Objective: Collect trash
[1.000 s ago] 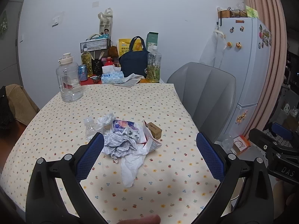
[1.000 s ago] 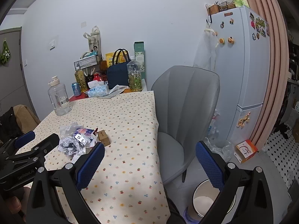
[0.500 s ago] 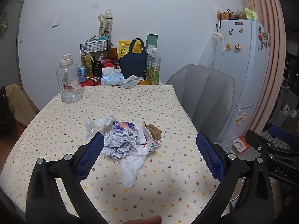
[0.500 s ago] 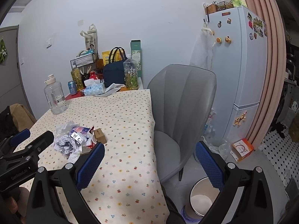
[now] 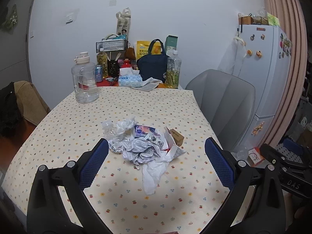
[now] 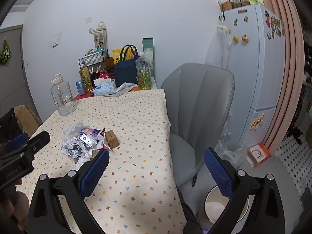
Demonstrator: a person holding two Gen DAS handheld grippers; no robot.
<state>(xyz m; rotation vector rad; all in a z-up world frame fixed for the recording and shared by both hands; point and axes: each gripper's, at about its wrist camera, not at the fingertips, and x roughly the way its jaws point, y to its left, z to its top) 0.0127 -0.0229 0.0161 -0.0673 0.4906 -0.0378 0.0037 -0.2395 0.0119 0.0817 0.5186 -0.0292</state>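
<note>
A heap of trash (image 5: 144,144) lies mid-table: crumpled printed paper, white tissue, a blue-pink wrapper, a crushed clear bottle (image 5: 109,129) and a small brown box (image 5: 176,136). My left gripper (image 5: 156,156) hovers open just short of the heap, fingers to either side of it, empty. The same heap (image 6: 81,144) and brown box (image 6: 111,138) appear left in the right wrist view. My right gripper (image 6: 156,165) is open and empty over the table's right edge. A white trash bin (image 6: 224,204) stands on the floor below the right finger.
A grey chair (image 6: 197,105) stands at the table's right side, a fridge (image 6: 259,74) behind it. A water jug (image 5: 84,81), bottles, a tissue box (image 5: 129,80) and a navy bag (image 5: 153,66) crowd the far end. A small carton (image 6: 258,154) and plastic lie on the floor.
Both grippers have drifted slightly back and up, so the heap sits a little farther off. Nothing has been grasped, and the jaws stay as wide.
</note>
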